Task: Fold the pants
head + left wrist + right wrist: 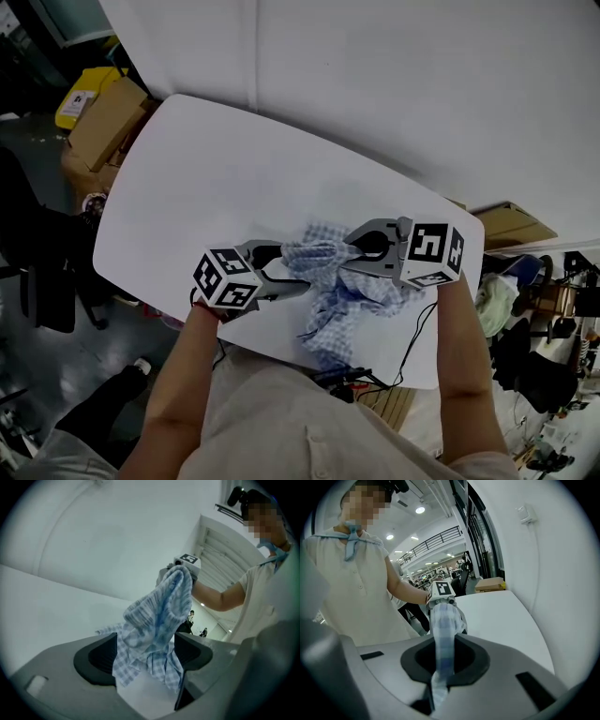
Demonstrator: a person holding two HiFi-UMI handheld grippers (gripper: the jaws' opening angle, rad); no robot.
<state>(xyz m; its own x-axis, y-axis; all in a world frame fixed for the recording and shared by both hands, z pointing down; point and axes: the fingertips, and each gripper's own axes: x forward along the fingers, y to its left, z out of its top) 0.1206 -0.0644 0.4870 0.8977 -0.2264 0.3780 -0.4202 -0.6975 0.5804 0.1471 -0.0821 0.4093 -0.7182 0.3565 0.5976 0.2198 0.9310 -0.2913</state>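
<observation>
**1. Position of the pants**
The pants (337, 286), blue-and-white checked, lie bunched on the white tabletop (234, 178), close to its near edge and toward its right end. The bundle sits between the two grippers. The left gripper (281, 269) meets it from the left and the right gripper (353, 253) from the right. One part of the cloth reaches toward the near edge.

**2. What each view shows**
- Head view: both grippers, their marker cubes and both forearms over the near edge. A cardboard box (103, 122) stands on the floor beyond the far left corner. This view does not show the jaw state.
- Left gripper view: the cloth (157, 616) rises from the tabletop as a draped column up to the right gripper (180, 569), which holds its top end clear of the surface.
- Right gripper view: a narrow gathered strip of cloth (443, 625) runs from the jaws toward the left gripper (440, 595) opposite. A second cardboard box (490, 584) shows past the far end of the tabletop.

**3. Gripper state**
- Left gripper (145, 656): jaws spread wide. The cloth hangs in the gap between the two dark pads (101, 653), which do not press on it.
- Right gripper (443, 660): jaws pressed together, pinching the strip of the pants.
</observation>
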